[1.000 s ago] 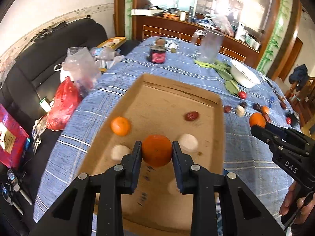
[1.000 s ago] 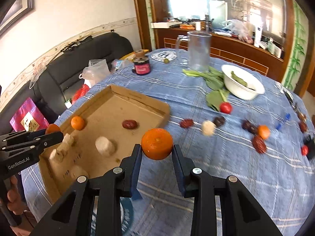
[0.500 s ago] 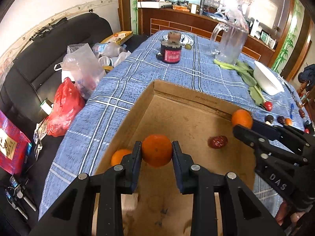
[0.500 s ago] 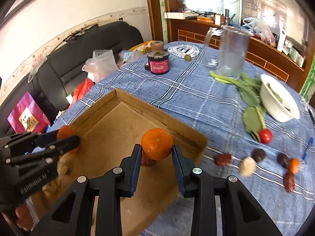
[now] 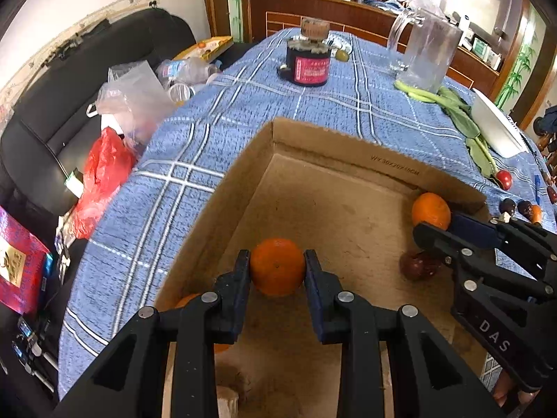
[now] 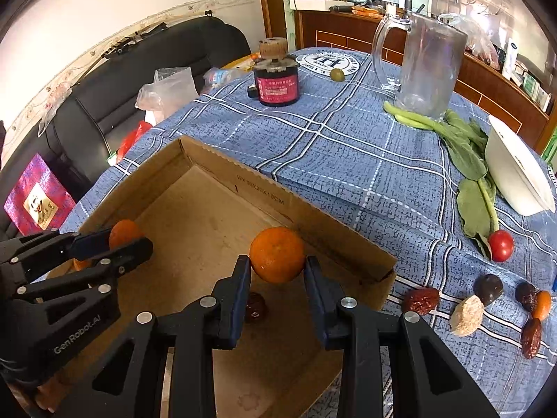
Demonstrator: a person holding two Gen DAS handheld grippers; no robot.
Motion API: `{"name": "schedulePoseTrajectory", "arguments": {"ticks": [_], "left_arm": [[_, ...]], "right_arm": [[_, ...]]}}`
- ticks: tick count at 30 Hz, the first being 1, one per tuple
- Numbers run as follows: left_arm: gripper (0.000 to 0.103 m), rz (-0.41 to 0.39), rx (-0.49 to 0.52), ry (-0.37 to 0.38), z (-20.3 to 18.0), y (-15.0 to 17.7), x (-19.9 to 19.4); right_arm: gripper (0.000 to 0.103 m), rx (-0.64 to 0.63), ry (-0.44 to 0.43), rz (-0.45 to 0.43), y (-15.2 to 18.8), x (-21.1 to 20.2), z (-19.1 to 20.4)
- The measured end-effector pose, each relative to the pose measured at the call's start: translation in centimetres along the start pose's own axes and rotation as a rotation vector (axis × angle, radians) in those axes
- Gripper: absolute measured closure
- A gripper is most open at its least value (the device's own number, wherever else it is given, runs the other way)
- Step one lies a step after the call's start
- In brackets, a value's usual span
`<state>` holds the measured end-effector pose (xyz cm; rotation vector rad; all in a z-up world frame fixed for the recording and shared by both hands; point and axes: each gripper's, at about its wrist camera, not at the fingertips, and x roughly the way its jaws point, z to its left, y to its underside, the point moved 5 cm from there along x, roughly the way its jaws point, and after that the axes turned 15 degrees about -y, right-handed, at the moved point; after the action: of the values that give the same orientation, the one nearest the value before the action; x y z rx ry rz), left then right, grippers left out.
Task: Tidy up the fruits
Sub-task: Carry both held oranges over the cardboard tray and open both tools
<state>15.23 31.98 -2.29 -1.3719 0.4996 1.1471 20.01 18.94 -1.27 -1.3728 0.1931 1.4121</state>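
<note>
Here each tool carries one mandarin over the cardboard box, presumably for release inside it. The left tool is closed on a mandarin near the box's left wall; the right tool is clamped on a second mandarin just inside the far wall. The left-wrist view alone shows another orange fruit half hidden under the tool, and a pale lump, possibly a nut. The right-wrist view alone shows the jujubes and tomato unsorted on the worktop, and a jujube in the box.
</note>
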Motion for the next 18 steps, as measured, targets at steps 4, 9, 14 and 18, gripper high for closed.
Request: {"name": "schedulePoseTrajectory", "arguments": {"ticks": [4,9,14,18], "left_arm": [[0.074,-0.007,-0.001,-0.005,-0.1,0.0,0.1],[0.072,0.002,-0.004,0.003,0.2,0.2,0.0],[0.067,-0.018,0.006,-0.007,0.4,0.7,-1.0],[0.061,-0.033,0.010,-0.019,0.5,1.6,-2.1]], "right_arm": [[0.068,0.005,0.010,-0.002,0.1,0.1,-0.4],[0.068,-0.009,0.021,0.013,0.3,0.2,-0.2],[0.067,0.005,0.029,0.004,0.6,-0.8,-0.3],[0.067,0.022,0.024,-0.012,0.9,-2.2,-0.4]]}}
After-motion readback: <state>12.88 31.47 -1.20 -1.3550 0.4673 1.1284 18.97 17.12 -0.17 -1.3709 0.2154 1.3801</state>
